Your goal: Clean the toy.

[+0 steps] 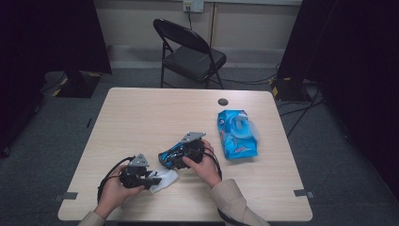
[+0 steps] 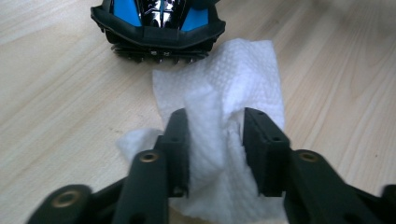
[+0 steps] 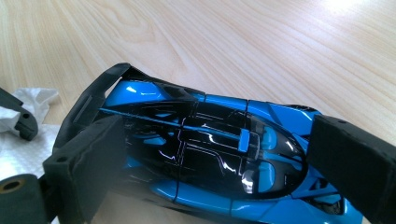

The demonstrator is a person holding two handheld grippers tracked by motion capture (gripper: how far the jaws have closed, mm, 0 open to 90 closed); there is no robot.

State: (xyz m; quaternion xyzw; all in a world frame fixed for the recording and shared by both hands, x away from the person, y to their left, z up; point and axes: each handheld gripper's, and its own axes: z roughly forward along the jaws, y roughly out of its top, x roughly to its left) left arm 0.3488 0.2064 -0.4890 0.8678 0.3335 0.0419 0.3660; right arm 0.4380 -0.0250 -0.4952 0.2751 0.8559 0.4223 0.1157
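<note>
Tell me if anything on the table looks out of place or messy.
Little does. The wet-wipe pack lies with its flap open, and one white wipe sits crumpled between the left gripper's jaws beside the blue toy car.

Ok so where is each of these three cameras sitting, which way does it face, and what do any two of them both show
High view: above the person's side, facing forward and down on the table; forearms, both hands, left gripper, right gripper.
Left gripper view: rides the left gripper, looking along its jaws closed on the white wipe toward the toy car.
Right gripper view: rides the right gripper, its jaws straddling the toy car.
Shared: both gripper views show car, wipe and tabletop.
</note>
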